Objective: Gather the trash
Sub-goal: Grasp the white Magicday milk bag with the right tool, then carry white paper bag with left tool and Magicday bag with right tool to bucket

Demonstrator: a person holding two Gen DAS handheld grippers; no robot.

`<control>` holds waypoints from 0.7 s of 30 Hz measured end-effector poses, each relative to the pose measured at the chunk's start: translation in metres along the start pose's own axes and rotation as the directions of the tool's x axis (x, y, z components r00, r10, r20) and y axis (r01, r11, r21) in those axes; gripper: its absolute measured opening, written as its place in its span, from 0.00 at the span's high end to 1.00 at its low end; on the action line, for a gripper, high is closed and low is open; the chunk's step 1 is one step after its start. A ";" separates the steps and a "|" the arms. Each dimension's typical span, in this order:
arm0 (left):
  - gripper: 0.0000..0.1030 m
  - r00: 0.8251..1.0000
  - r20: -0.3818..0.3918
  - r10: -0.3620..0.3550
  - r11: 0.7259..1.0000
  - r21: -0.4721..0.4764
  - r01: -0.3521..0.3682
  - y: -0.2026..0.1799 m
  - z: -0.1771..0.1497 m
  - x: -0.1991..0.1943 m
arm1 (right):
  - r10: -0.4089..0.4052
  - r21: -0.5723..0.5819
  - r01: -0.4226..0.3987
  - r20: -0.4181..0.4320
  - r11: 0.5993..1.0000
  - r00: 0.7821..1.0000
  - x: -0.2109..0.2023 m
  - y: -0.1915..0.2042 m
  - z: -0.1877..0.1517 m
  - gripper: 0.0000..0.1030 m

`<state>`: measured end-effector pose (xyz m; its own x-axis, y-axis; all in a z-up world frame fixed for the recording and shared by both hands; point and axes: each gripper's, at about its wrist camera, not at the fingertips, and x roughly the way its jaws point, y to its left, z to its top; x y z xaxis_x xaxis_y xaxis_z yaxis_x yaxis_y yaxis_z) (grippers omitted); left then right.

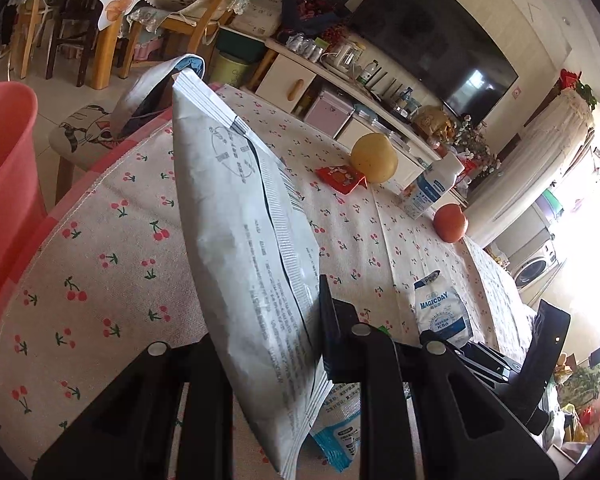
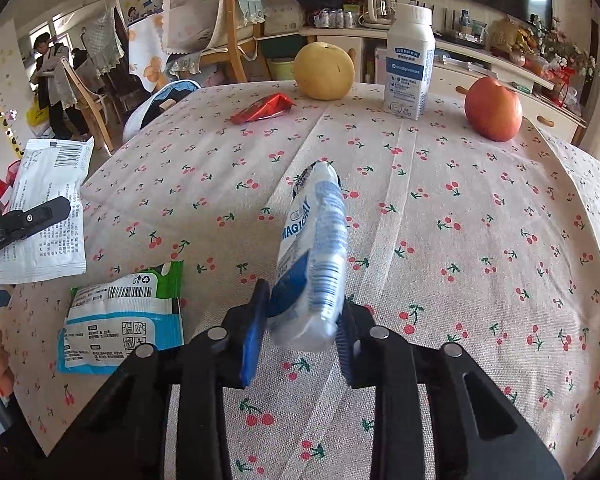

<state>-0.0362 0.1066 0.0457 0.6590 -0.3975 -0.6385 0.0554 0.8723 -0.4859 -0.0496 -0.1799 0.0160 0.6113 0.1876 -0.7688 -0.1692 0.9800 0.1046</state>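
Here the left gripper is pinching a white pouch above the table, while the right gripper is squeezing a blue-white packet over the cloth

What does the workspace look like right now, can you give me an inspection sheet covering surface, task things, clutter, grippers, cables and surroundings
Surface: table under a cherry-print cloth.
Job's things: large white packet held up in the left gripper; MAGICDAY pouch in the right gripper; blue-and-green wrapper flat on the cloth; red wrapper at the far side.
Clutter: yellow pear, white bottle upright, orange fruit.
Grippers: left shut on the packet; right has pads against the pouch.
Cables: nothing seen on the table.
Surroundings: pink bin beside the table edge, wooden chairs, TV above a cabinet, a person standing far back.
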 end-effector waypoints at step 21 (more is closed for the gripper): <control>0.79 1.000 -0.002 -0.016 1.000 0.021 0.016 0.004 0.002 -0.004 | 0.011 0.088 -0.014 0.035 0.996 0.999 -0.005 0.004 0.004 0.57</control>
<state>-0.0370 0.1123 0.0470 0.6565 -0.4119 -0.6319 0.0819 0.8717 -0.4831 -0.0507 -0.1764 0.0230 0.6361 0.2009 -0.7450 -0.1094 0.9792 0.1706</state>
